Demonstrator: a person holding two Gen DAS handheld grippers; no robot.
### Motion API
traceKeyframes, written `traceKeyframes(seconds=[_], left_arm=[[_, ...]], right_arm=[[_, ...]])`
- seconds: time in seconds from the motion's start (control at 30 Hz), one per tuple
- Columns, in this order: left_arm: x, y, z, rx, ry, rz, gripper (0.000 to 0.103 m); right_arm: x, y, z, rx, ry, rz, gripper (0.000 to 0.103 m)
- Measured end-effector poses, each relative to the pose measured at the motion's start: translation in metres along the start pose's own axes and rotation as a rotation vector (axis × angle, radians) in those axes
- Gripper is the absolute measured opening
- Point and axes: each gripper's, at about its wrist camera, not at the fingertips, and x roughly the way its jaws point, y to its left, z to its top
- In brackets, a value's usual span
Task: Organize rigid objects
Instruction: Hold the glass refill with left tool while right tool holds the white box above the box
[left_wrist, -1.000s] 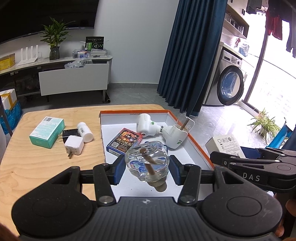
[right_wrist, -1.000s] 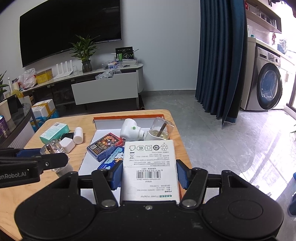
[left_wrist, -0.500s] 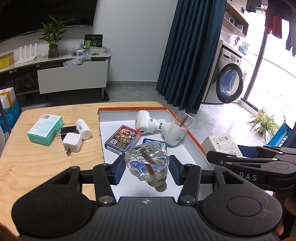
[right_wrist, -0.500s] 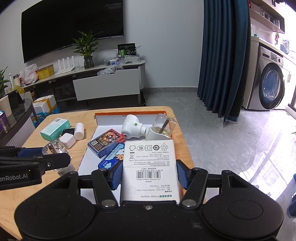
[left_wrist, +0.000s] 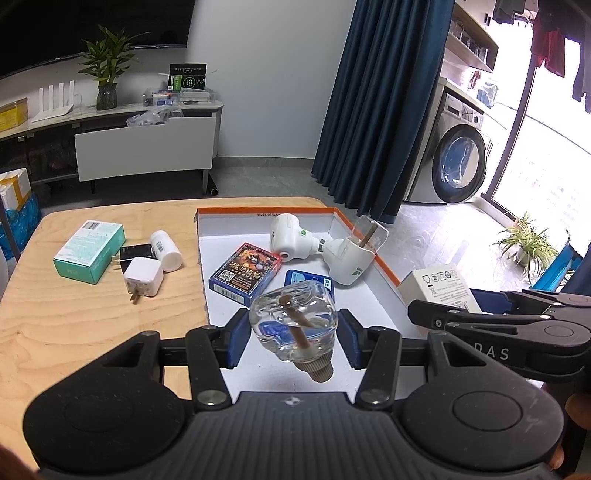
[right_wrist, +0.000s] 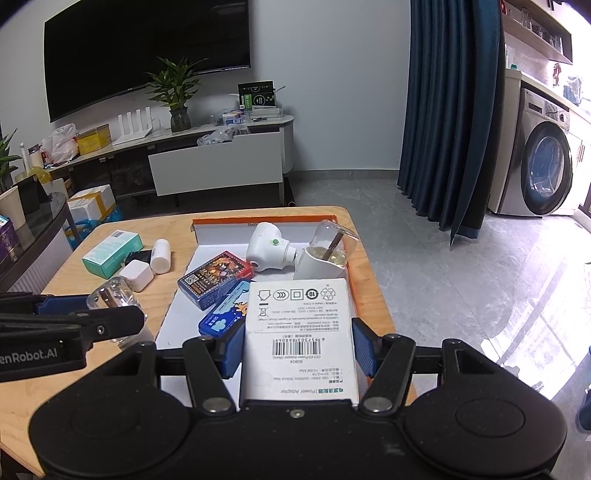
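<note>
My left gripper (left_wrist: 293, 338) is shut on a clear glass bottle (left_wrist: 293, 321) with a wick and holds it above the near end of the white tray (left_wrist: 229, 225) with an orange rim. My right gripper (right_wrist: 298, 349) is shut on a white power adapter box (right_wrist: 299, 332), held over the tray's near right side; the box also shows in the left wrist view (left_wrist: 439, 288). In the tray lie a card box (left_wrist: 245, 273), a blue tin (left_wrist: 306, 278) and two white plug-in devices (left_wrist: 291, 240).
On the wooden table (left_wrist: 74, 325) left of the tray lie a teal box (left_wrist: 88, 251), a white pill bottle (left_wrist: 166, 251), a black charger (left_wrist: 135, 253) and a white charger (left_wrist: 142, 277). The table's right edge runs close beside the tray.
Both grippers have drawn back and risen slightly from the tray with their objects still held. The things on the table have not moved.
</note>
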Motion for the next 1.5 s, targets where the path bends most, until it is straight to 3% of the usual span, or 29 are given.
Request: traceKeyframes(seconds=[1.5], left_arm=[[0.0026, 0.0013, -0.0031, -0.009, 0.013, 0.000, 0.051]], right_arm=[[0.0046, 0.0041, -0.0049, -0.003, 0.012, 0.004, 0.072]])
